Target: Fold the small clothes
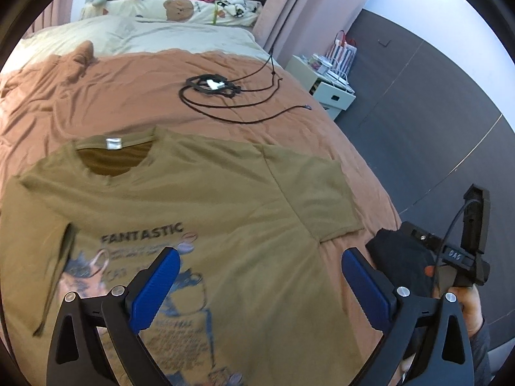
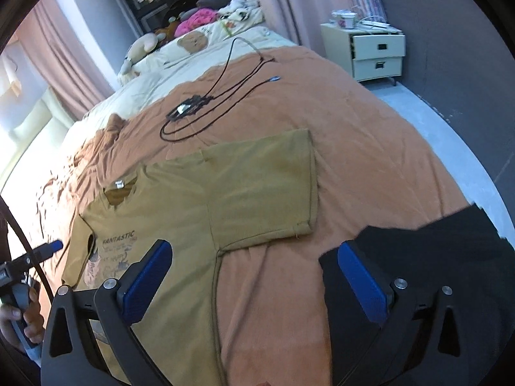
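An olive-tan T-shirt with a "FANTASTIC" print lies front up on the orange bedspread, collar pointing away. Its left sleeve is folded in over the body; the right sleeve lies spread flat. My left gripper hovers open above the shirt's printed chest, with nothing between its blue pads. My right gripper is open too, above the shirt's right side seam and the bedspread beside it. A black garment lies at the bed's right edge, under the right finger. The right gripper's body shows in the left wrist view.
A coiled black cable with a small white piece lies on the bed beyond the shirt. Pillows and plush toys crowd the head end. A white bedside drawer unit stands by the dark wall. A hand holds the left gripper's handle.
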